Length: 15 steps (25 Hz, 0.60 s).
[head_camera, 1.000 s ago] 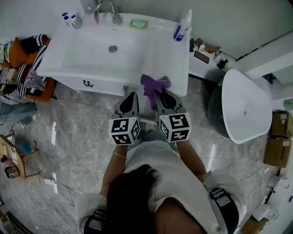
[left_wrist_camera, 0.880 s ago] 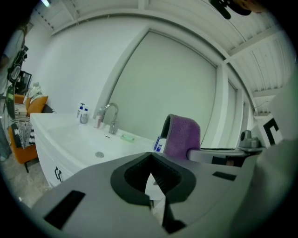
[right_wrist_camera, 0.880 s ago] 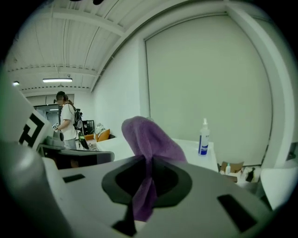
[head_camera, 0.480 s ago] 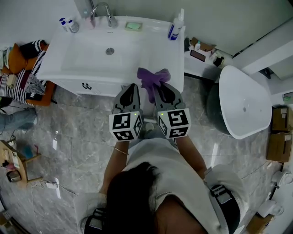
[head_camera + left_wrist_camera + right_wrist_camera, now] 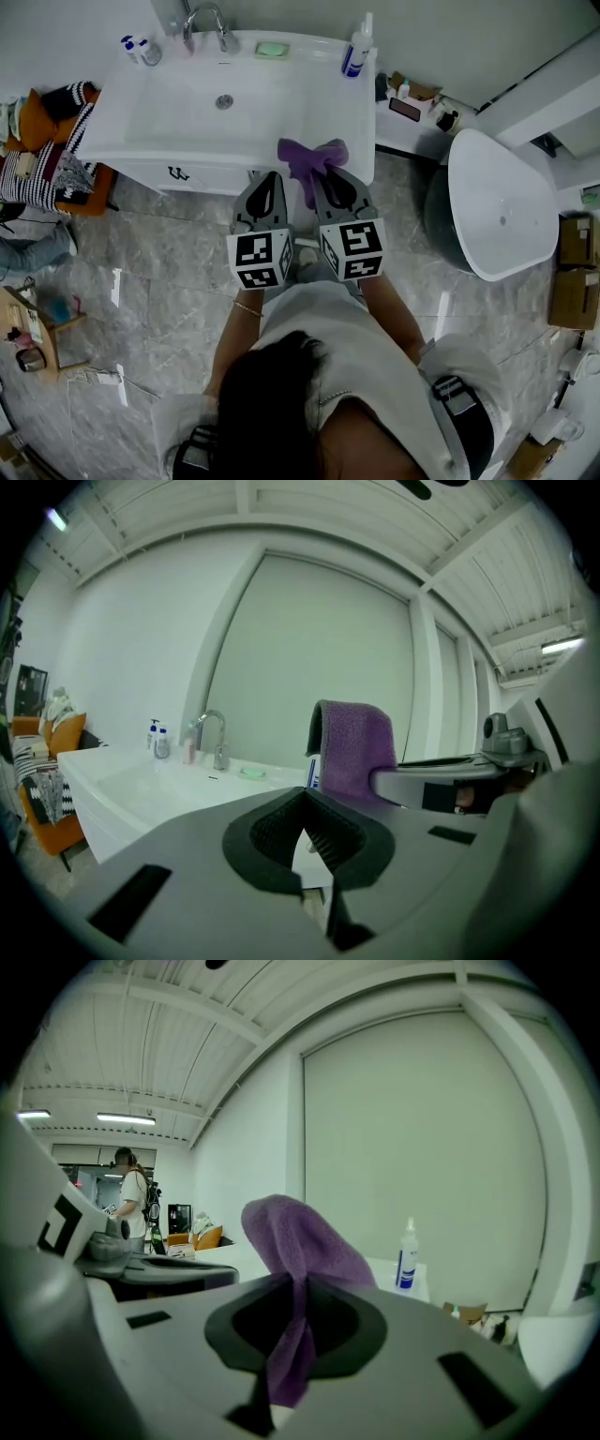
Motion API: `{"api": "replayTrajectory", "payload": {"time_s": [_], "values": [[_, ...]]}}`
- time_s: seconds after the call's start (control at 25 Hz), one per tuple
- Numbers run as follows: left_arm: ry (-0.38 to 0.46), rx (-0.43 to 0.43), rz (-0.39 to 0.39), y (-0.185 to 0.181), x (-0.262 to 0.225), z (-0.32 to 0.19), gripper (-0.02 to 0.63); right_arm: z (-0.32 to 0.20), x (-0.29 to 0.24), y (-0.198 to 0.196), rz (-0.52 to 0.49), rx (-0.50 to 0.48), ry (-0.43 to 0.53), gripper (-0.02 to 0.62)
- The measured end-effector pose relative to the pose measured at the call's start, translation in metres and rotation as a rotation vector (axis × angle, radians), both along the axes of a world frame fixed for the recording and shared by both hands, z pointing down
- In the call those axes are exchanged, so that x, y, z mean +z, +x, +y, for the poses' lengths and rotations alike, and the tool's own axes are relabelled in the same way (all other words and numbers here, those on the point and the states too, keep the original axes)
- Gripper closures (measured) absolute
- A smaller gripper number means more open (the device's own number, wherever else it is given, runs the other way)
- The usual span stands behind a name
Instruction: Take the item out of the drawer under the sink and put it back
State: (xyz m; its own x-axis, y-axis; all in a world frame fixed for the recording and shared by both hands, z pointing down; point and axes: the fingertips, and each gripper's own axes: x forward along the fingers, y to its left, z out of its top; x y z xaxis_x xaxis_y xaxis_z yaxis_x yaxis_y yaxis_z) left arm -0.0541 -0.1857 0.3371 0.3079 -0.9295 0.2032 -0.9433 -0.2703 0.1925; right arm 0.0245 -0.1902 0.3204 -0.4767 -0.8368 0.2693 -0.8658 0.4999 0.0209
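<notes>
While you stand at the sink (image 5: 187, 117) | your right gripper (image 5: 325, 178) is clenched on the purple cloth (image 5: 309, 157), held over the sink's front edge | your left gripper (image 5: 270, 178) is closed, empty, just beside it.

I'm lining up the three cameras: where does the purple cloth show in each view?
Head view: purple cloth at centre, over the sink's front edge.
Left gripper view: right of centre, above the jaws.
Right gripper view: centre, pinched by the right gripper.
Shared landmark: the white sink, seen in all three.
</notes>
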Motion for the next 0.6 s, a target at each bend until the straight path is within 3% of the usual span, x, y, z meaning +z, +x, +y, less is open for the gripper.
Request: {"api": "replayTrajectory", "payload": {"time_s": [0.6], "values": [[-0.005, 0.001, -0.005, -0.0032, 0.0041, -0.0052, 0.603, -0.0049, 0.0038, -0.0080, 0.019, -0.003, 0.009, 0.551]]}}
